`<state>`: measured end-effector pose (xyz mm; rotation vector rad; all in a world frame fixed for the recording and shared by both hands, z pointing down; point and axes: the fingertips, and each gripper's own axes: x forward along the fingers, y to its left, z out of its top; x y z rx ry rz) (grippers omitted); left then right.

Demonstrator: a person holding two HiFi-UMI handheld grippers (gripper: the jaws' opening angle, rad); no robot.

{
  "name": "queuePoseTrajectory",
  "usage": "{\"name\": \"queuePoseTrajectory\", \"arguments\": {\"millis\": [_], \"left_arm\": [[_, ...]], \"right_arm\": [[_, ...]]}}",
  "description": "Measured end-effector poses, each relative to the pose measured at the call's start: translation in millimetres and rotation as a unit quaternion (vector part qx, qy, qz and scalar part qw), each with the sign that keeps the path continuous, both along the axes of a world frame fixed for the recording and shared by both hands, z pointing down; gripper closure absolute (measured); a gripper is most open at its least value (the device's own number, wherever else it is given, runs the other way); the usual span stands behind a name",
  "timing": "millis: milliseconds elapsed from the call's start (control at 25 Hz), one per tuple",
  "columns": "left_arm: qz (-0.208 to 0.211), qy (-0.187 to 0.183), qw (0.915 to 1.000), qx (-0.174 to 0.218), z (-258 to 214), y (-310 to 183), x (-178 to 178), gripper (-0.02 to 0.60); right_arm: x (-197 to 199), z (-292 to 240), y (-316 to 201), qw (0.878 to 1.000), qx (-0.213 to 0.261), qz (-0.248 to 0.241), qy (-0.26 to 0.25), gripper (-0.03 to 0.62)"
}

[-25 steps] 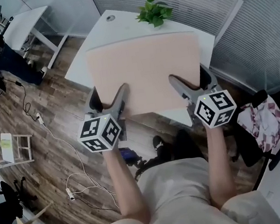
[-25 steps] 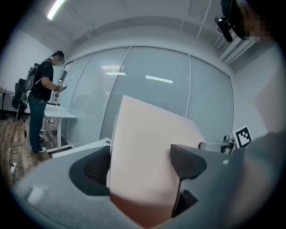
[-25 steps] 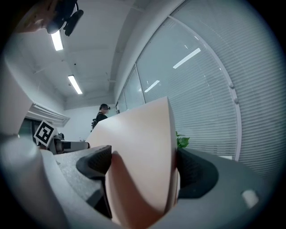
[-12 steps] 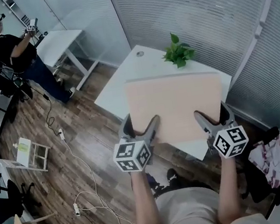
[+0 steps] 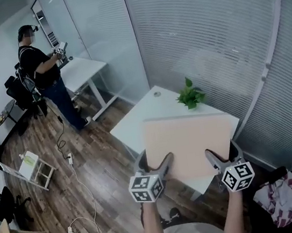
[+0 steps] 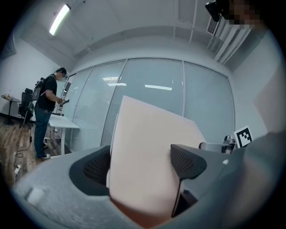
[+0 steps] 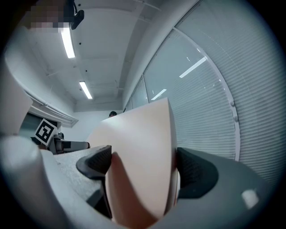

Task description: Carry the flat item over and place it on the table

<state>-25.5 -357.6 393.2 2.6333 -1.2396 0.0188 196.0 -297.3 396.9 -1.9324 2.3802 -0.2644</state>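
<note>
A flat pale peach board [image 5: 189, 143] hangs in the air over the near part of a white table [image 5: 136, 124]. My left gripper [image 5: 154, 166] is shut on its near left edge and my right gripper [image 5: 219, 157] is shut on its near right edge. In the left gripper view the board [image 6: 147, 165] fills the gap between the dark pads [image 6: 185, 161]. The right gripper view shows the same board [image 7: 143, 156] pinched between that gripper's pads [image 7: 193, 172]. The board hides much of the tabletop.
A small green plant [image 5: 190, 96] stands at the table's far side by the frosted glass wall [image 5: 205, 39]. A person [image 5: 44, 74] stands at another white desk [image 5: 82, 71] far left. Cables [image 5: 83, 204] and a small rack [image 5: 34, 168] lie on the wooden floor. Patterned cloth [image 5: 278, 202] lies at right.
The view has tilted up and back, so the table and board look smaller and lower in the frame. Both grippers keep hold of the board; the standing person has come fully into view.
</note>
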Motion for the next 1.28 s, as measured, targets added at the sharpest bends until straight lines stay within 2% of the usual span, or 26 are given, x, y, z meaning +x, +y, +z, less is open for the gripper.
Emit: {"name": "queuePoseTrajectory", "arguments": {"millis": [400, 560, 720, 880, 1280], "left_arm": [[-0.02, 0.008, 0.9991, 0.037, -29.1, 80.0, -16.7, 0.167], [-0.024, 0.003, 0.9987, 0.045, -22.3, 98.4, -19.2, 0.167], [-0.022, 0.007, 0.9991, 0.037, -5.7, 127.4, -15.1, 0.167], [-0.01, 0.01, 0.9991, 0.04, -8.4, 134.3, -15.4, 0.167], [-0.014, 0.024, 0.9987, 0.043, -3.5, 135.1, -13.2, 0.167]], "right_arm": [[-13.8, -29.0, 72.3, 0.999, 0.041, -0.016, 0.011, 0.135], [-15.8, -19.1, 90.9, 0.999, 0.043, -0.017, 0.006, 0.135], [-10.8, -3.4, 119.7, 0.999, 0.035, -0.016, 0.006, 0.135], [-12.2, -4.5, 130.2, 0.999, 0.044, -0.009, 0.006, 0.135], [-8.7, -6.4, 133.4, 0.999, 0.047, -0.01, 0.017, 0.135]]}}
